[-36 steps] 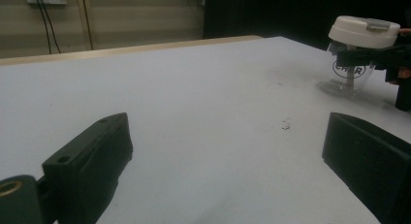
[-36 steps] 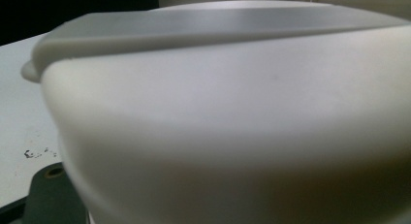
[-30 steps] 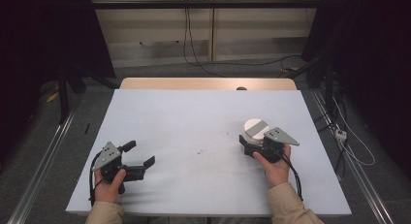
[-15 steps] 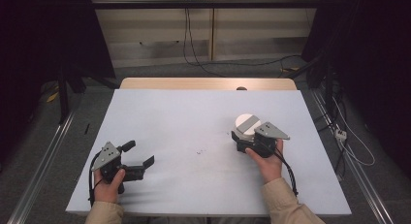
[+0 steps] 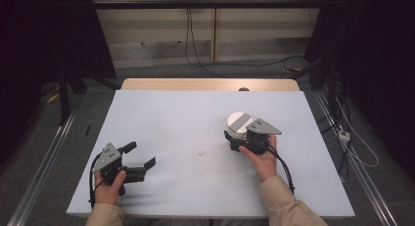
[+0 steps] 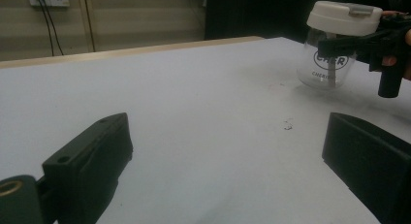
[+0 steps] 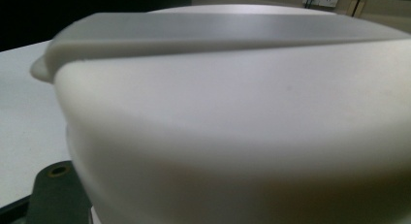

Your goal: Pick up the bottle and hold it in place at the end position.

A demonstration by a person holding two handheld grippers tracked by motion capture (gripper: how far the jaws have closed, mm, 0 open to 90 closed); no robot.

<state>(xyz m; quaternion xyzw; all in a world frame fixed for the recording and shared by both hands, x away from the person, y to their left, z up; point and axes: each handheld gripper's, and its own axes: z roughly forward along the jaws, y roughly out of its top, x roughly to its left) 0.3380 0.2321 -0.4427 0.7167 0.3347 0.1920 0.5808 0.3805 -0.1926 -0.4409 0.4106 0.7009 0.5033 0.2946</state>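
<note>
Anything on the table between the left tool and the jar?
Nothing solid: in the high view, bare table separates the left tool from the jar, with just small dark specks midway.

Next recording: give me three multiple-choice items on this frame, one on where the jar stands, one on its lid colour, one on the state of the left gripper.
1. Where does the jar stand on the table?
A. right of centre, at the right gripper
B. near left corner
C. far left edge

2. What colour is the lid?
A. red
B. white with a grey tab
C. black

3. How is the left gripper?
A. shut on the jar
B. shut on a cloth
C. open, holding nothing

Answers:
1 A: the high view shows the jar against the right gripper.
2 B: the left gripper view shows a white lid over clear glass.
3 C: its jaws stand wide apart over bare table.
</note>
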